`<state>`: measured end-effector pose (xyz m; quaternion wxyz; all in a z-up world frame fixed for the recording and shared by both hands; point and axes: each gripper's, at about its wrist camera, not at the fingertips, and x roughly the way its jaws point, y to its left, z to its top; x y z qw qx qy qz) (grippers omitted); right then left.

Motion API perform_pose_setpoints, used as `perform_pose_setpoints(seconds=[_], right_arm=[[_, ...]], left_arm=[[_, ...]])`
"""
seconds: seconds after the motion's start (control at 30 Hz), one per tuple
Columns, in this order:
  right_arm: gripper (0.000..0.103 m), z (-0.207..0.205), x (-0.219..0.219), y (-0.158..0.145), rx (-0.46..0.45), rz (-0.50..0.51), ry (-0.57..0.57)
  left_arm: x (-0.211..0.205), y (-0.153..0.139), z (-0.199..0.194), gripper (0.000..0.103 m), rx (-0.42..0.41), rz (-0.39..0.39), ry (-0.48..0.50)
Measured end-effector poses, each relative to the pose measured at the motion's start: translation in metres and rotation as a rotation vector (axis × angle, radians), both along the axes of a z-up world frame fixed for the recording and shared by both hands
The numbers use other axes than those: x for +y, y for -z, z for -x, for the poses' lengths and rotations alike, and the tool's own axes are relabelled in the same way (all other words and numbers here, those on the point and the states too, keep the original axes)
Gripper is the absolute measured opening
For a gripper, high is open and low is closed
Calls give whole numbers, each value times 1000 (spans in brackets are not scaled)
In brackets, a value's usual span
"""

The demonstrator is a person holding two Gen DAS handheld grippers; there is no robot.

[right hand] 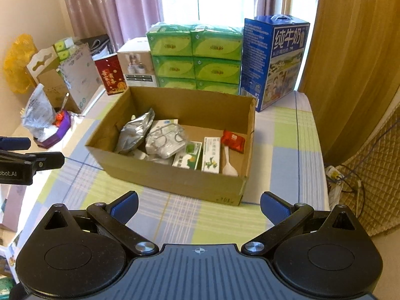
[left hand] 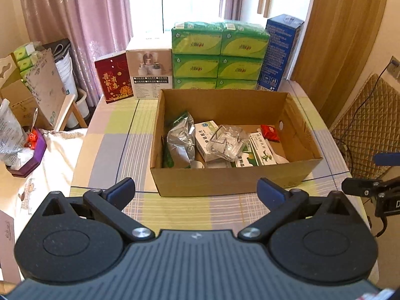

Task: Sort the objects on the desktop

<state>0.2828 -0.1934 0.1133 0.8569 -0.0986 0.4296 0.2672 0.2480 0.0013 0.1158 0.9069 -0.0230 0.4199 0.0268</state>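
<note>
An open cardboard box stands on the checked tablecloth. Inside lie a silver foil bag, a clear plastic container, several green-and-white medicine boxes, a red packet and a white spoon. My left gripper hangs open in front of the box, nothing between its fingers. My right gripper is open too, before the box's near right corner. Each gripper shows at the edge of the other's view.
Behind the box stand stacked green tissue packs, a blue milk carton, a white product box and a red box. A purple tray with clutter sits left. A quilted chair stands right.
</note>
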Motion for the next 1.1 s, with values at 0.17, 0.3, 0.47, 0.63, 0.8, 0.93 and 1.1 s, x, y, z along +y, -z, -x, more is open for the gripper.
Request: perform_pose_setpoints(seconds=[0.17, 0.3, 0.47, 0.63, 0.8, 0.93, 1.1], right_arm=[[101, 28, -13, -13, -23, -35, -1], [101, 49, -22, -23, -58, -48, 9], [101, 80, -35, -29, -106, -66, 16], [101, 107, -53, -17, -105, -101, 70], [101, 129, -66, -8, -111, -113, 94], [101, 145, -77, -4, -119, -129, 118], [101, 164, -87, -4, -170, -105, 129]], left_arm=[[-7, -13, 32, 102, -37, -4, -22], [-10, -17, 57, 102, -53, 12, -36], [-21, -19, 88, 102, -87, -26, -21], [-32, -18, 115, 102, -114, -60, -12], [-43, -12, 137, 102, -121, -97, -34], [-44, -7, 151, 102, -119, -54, -55], [-44, -1, 168, 102, -113, -11, -75]])
